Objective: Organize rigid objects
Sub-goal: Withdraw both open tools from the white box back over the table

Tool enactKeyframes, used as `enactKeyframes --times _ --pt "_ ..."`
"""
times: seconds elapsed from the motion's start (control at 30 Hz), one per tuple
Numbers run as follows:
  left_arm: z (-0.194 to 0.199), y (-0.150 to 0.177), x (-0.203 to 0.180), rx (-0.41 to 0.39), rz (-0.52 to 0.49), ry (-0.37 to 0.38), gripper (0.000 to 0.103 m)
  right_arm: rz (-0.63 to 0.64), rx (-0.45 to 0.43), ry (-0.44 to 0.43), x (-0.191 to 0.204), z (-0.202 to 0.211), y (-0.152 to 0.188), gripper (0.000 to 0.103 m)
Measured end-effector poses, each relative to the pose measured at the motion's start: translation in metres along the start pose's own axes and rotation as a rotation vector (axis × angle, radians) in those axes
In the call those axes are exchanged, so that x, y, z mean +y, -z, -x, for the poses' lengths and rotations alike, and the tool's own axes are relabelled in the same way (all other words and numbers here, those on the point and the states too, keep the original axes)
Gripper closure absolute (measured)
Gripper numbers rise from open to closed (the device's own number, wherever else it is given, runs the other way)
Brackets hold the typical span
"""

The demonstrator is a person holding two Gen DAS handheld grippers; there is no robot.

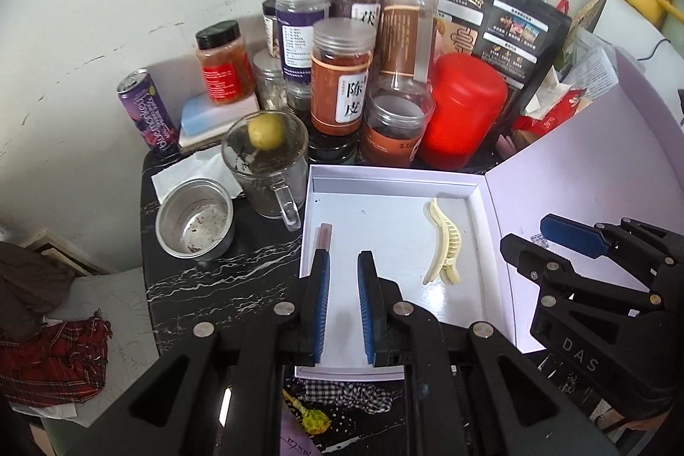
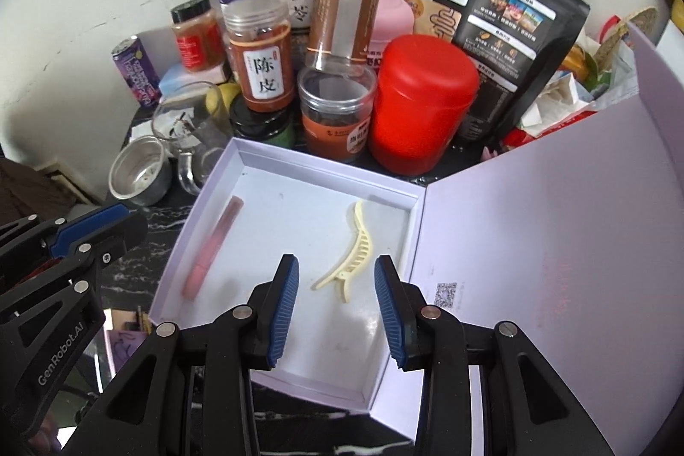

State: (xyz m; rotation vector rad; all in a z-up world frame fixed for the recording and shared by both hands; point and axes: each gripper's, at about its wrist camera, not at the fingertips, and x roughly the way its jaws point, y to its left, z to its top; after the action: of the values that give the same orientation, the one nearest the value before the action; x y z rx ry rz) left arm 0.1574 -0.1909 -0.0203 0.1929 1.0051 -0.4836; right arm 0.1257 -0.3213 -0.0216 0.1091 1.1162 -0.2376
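Note:
An open white box [image 1: 391, 180] [image 2: 325, 165] lies on the black marble table, its lid [image 1: 598, 178] [image 2: 555, 221] folded out to the right. Inside lie a cream hair clip [image 1: 444, 242] [image 2: 352, 253] and a pink tube [image 1: 323, 236] [image 2: 213, 246] along the left wall. My left gripper [image 1: 344, 259] is open and empty over the box's left part, next to the tube. My right gripper [image 2: 335, 263] is open and empty just short of the clip; it also shows in the left wrist view [image 1: 568, 238].
Behind the box stand several jars, a red canister [image 1: 464, 110] [image 2: 421, 105] and a black pouch [image 1: 496, 24] [image 2: 504, 24]. A glass mug [image 1: 267, 157] [image 2: 192, 131], a steel cup [image 1: 194, 219] [image 2: 139, 169] and a purple can [image 1: 147, 110] [image 2: 137, 71] stand left.

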Motion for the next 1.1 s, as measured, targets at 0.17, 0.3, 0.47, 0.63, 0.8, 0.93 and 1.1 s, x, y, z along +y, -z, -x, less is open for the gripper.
enactKeyframes --times 0.17,0.3,0.47,0.63,0.8,0.93,1.1 --pt "0.024 0.006 0.010 -0.035 0.027 -0.010 0.090 0.015 -0.023 -0.010 0.010 0.021 0.004 0.064" --pt "0.041 0.013 0.018 -0.056 0.044 -0.028 0.090 0.037 -0.041 -0.020 0.021 0.037 0.010 0.064" --pt "0.063 0.023 0.028 -0.081 0.062 -0.052 0.090 0.066 -0.055 -0.040 0.034 0.053 0.018 0.064" --pt "0.084 0.035 0.038 -0.104 0.080 -0.088 0.090 0.094 -0.065 -0.060 0.049 0.068 0.028 0.063" --pt "0.097 0.049 0.045 -0.107 0.089 -0.121 0.090 0.122 -0.074 -0.075 0.062 0.081 0.040 0.063" --pt "0.105 0.064 0.053 -0.096 0.113 -0.148 0.090 0.143 -0.082 -0.087 0.072 0.090 0.050 0.063" --pt "0.110 0.081 0.062 -0.075 0.133 -0.174 0.090 0.164 -0.084 -0.101 0.081 0.099 0.064 0.062"
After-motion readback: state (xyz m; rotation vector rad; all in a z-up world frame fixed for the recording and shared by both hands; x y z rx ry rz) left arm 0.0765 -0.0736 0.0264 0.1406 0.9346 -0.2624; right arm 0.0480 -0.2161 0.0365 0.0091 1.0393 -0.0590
